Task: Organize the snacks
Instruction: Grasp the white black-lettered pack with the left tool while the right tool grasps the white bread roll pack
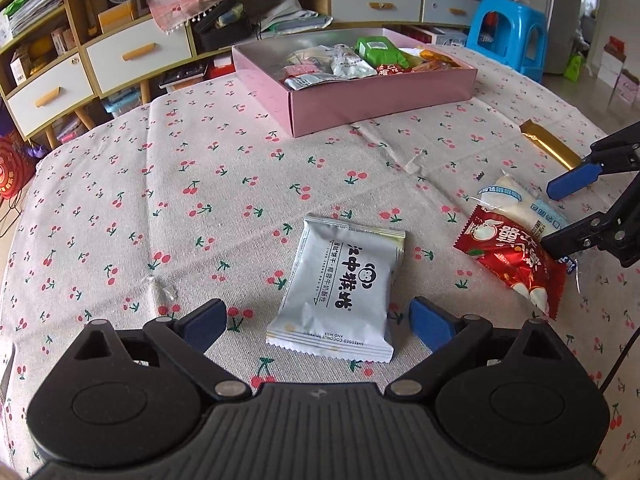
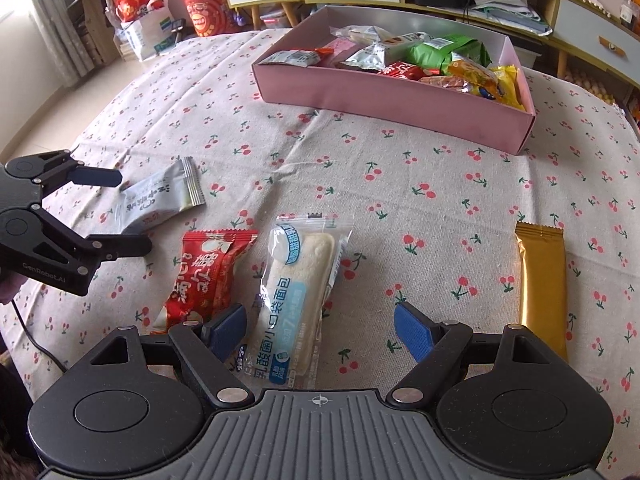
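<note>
A grey snack packet (image 1: pixel 338 288) lies on the cherry tablecloth between the fingers of my open left gripper (image 1: pixel 318 322); it also shows in the right wrist view (image 2: pixel 160 200). A clear bread packet (image 2: pixel 296 296) lies between the fingers of my open right gripper (image 2: pixel 320 330), its near end under the gripper body. A red snack packet (image 2: pixel 204 276) lies just left of it. A gold bar packet (image 2: pixel 542 284) lies to the right. The pink box (image 2: pixel 400 98) holds several snacks at the far side of the table.
A blue stool (image 1: pixel 508 34) stands beyond the table's far right. Shelves and drawers (image 1: pixel 136 54) line the wall behind. Bags (image 2: pixel 148 32) sit on the floor at the far left. The table edge curves around on the left.
</note>
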The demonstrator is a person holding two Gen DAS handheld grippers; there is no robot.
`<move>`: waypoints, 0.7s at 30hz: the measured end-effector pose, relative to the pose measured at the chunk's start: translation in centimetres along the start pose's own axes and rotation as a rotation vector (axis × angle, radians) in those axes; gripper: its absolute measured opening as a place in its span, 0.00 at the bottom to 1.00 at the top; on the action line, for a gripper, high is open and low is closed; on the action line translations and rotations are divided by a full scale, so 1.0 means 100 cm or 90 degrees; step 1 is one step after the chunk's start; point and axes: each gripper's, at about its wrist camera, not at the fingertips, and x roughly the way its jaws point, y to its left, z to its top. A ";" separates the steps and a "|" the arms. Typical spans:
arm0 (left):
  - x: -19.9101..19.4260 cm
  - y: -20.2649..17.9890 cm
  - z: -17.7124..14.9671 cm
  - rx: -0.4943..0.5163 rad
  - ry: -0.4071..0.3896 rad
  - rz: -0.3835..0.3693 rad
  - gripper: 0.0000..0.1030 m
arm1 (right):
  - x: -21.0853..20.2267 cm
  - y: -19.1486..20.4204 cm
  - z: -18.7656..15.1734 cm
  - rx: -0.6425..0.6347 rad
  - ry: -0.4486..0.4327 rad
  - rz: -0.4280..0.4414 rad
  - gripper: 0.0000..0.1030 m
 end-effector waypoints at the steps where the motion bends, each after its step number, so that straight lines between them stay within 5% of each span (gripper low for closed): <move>1: 0.000 0.000 0.000 0.001 0.000 -0.001 0.93 | 0.000 0.001 0.000 -0.006 0.000 -0.002 0.80; 10: 0.000 -0.001 0.003 0.002 -0.003 -0.006 0.84 | 0.002 0.005 -0.001 -0.037 0.004 -0.018 0.81; 21: -0.001 0.002 0.009 -0.022 -0.002 -0.017 0.56 | 0.000 -0.001 0.001 -0.025 0.003 -0.029 0.81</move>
